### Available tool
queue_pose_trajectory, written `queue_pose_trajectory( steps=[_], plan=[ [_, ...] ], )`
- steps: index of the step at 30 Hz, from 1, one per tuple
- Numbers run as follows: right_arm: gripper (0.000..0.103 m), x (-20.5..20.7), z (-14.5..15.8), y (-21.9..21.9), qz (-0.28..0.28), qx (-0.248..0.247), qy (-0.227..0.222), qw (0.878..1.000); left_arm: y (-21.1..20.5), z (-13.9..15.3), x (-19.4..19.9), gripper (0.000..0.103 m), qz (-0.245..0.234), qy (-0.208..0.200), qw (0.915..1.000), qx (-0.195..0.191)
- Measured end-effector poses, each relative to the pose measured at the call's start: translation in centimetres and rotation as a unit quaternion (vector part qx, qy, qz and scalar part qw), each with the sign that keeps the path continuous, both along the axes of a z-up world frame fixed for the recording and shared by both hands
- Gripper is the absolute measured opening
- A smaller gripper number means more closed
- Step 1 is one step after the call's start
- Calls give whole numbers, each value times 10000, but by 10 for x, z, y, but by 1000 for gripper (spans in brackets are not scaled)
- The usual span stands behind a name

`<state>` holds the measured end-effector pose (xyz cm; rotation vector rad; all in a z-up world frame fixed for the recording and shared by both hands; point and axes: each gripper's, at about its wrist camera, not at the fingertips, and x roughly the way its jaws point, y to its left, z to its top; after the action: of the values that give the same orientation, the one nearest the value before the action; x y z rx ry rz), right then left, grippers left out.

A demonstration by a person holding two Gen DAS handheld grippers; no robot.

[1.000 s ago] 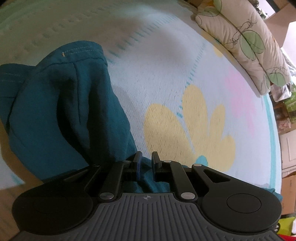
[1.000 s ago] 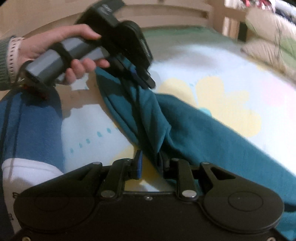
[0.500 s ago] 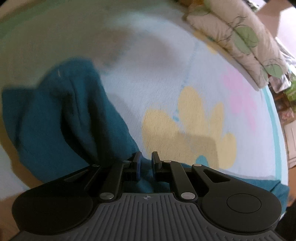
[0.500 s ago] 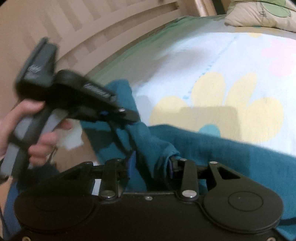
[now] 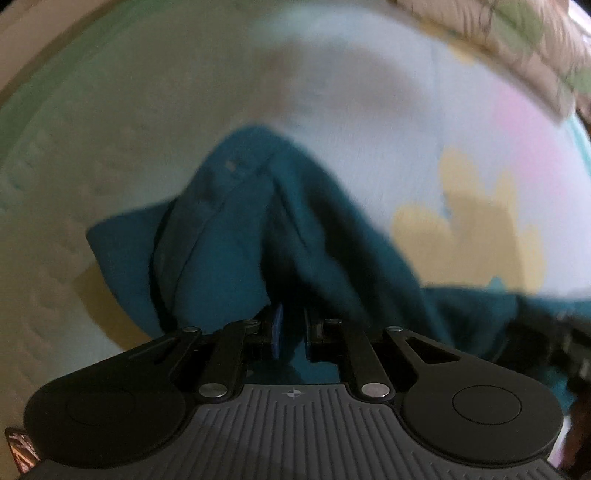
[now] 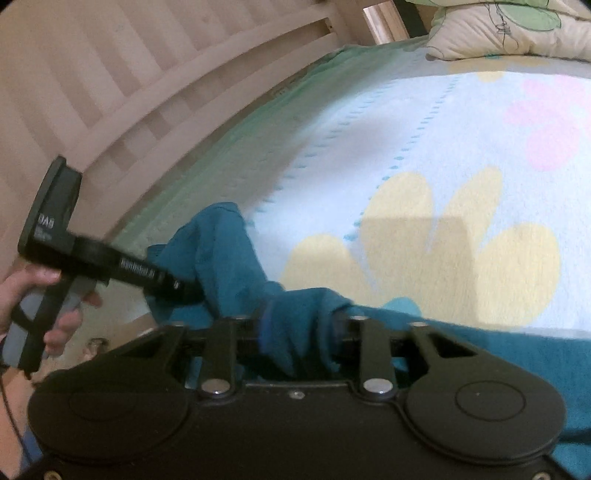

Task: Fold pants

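The teal pants hang bunched in front of the left wrist view, above a flowered blanket. My left gripper is shut on their cloth. In the right wrist view the pants rise in a fold between both tools and trail off to the right. My right gripper is shut on a thick wad of that cloth. The left gripper shows there too, held by a hand at the left, nose in the cloth.
A wooden slatted bed rail runs along the far left side. A leaf-print pillow lies at the head of the bed, also in the left wrist view. The blanket has yellow and pink flowers.
Both grippers have lifted and swung the pants toward the bed rail. The left gripper has moved lower and further left in the right view. The cloth has bunched more between them.
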<state>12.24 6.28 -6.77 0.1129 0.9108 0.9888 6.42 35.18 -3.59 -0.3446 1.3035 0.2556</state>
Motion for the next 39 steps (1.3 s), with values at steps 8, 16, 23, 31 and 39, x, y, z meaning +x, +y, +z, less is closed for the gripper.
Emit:
queue_pose_trajectory(
  steps=[8,16,23,31,39],
  plan=[
    [6,32,44,24,-511,-489,-1817,9808,-1,-5,-10,12,35,-114,9999,-80],
    [5,68,-15,64,-540,-1310,-1430,9795,-9,-4,-20,12,-13,-253,9997,5],
    [5,90,-11,49,-869,-859,-649,9904,-2,2,-25,12,-3,-215,9996,-170],
    [52,114,4,3,-1695,-529,-366,9834,-5,18,-21,12,-294,-159,9994,-19],
    [39,72,26,-15,-1380,-304,-690,9876,-7,41,23,12,-278,-705,9971,45]
  ],
)
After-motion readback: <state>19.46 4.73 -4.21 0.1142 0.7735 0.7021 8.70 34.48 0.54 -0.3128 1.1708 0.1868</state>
